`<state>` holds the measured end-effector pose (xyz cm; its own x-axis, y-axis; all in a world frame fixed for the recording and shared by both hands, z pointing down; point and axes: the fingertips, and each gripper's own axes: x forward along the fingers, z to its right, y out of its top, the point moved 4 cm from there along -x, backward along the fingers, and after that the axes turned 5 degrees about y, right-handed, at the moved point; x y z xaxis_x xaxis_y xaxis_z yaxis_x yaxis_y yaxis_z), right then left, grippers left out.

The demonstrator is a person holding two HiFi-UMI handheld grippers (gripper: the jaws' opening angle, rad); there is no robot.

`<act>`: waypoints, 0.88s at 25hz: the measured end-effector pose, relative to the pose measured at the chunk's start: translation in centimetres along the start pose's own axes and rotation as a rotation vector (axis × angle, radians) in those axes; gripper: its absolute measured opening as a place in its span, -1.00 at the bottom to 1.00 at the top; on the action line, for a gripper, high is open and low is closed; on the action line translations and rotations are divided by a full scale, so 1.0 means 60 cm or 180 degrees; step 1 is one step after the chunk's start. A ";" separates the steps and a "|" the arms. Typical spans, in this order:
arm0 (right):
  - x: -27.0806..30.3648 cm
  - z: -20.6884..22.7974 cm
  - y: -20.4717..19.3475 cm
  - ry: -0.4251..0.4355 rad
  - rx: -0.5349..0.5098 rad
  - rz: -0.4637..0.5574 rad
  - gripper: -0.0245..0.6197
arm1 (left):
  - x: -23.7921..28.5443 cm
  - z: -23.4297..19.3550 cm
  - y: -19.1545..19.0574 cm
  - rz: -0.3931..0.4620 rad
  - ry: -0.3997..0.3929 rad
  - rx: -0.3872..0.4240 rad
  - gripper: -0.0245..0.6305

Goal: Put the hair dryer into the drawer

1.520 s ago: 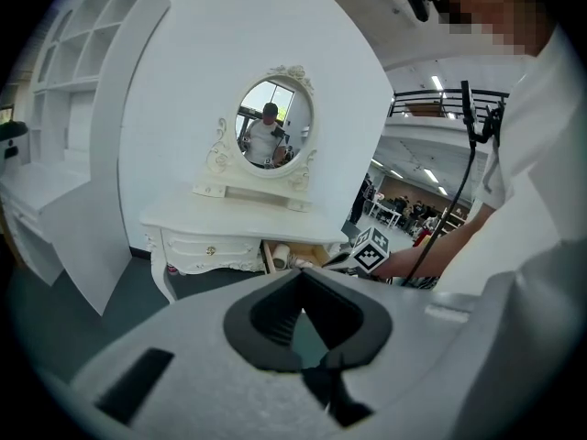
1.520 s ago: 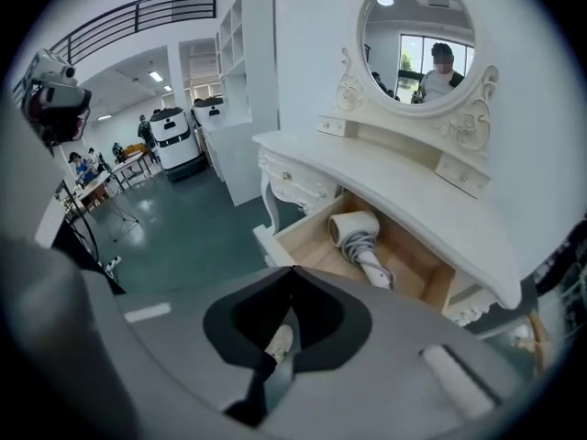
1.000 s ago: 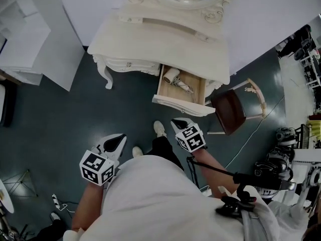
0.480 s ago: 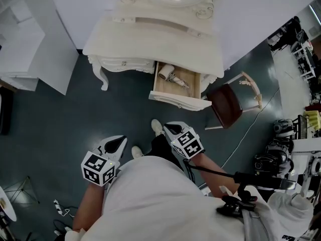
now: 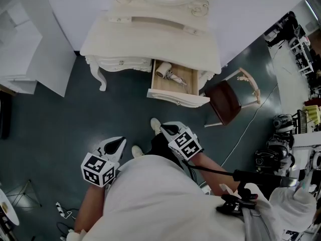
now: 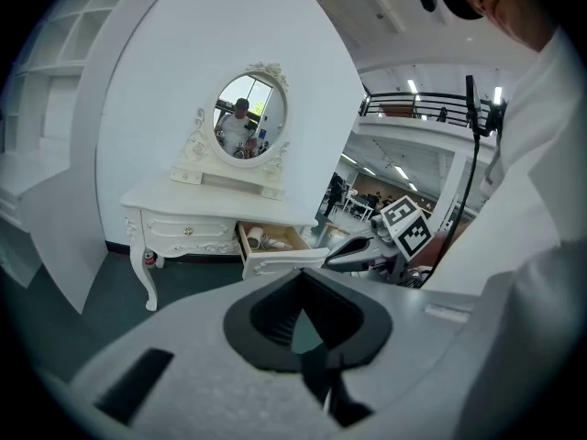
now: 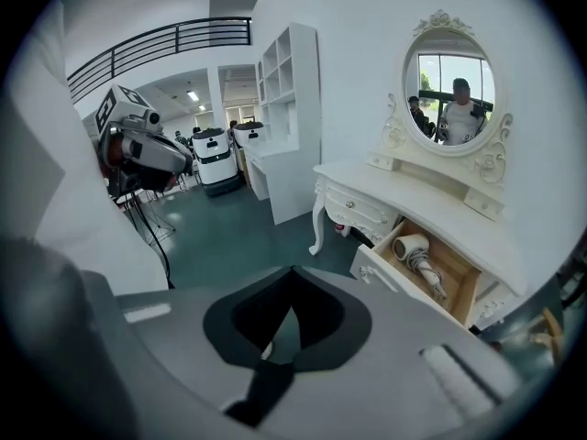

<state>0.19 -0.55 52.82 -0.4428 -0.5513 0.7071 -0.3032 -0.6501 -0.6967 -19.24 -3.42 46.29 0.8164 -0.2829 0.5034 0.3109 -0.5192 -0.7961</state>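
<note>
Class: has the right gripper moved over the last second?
Yes: the right gripper has drawn back from the open drawer, widening the gap between them.

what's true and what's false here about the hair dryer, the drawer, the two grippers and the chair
1. The hair dryer lies inside the drawer. True.
2. The drawer is pushed shut. False: it stands pulled out and open.
3. The right gripper holds the hair dryer. False: its jaws are together on nothing.
4. In the head view a chair with a dark seat stands right of the dressing table. True.
5. The left gripper touches the drawer. False: it is well apart from it, shut and empty.
</note>
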 end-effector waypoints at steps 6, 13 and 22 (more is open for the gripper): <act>-0.001 -0.009 0.012 0.0008 -0.0034 0.0035 -0.92 | -0.008 -0.002 0.003 -0.0020 -0.0015 0.0007 -0.92; -0.009 -0.006 0.023 0.0026 -0.0096 0.0040 -0.92 | 0.001 0.002 0.011 -0.0042 -0.0028 0.0024 -0.92; -0.003 -0.005 0.023 0.0052 -0.0171 0.0027 -0.92 | 0.009 -0.003 0.007 -0.0074 -0.0025 0.0009 -0.92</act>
<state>-0.39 -1.21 51.71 -0.4590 -0.5478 0.6995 -0.3441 -0.6163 -0.7084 -18.76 -3.96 46.32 0.8128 -0.2644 0.5190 0.3312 -0.5232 -0.7852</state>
